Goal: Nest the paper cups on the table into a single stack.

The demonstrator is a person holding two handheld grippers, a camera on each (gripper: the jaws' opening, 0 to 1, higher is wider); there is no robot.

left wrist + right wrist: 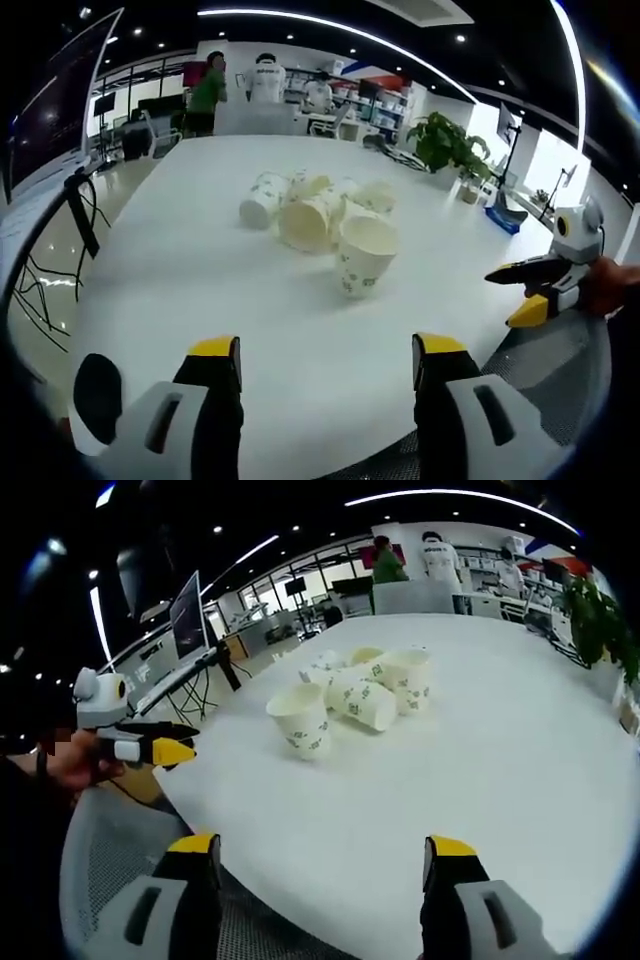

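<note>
With both my left gripper [327, 365] and right gripper [325, 865] wide open and empty, I'd approach the upright cup [365, 253] at twelve o'clock on the desk [200, 290], gripping its rim gently.

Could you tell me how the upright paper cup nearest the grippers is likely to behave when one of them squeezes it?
The nearest paper cup stands upright, apart from the cluster of cups, and looks empty, so it is probably light and may tip or slide on the smooth white table. Its thin paper wall would likely dent under a firm squeeze.
</note>
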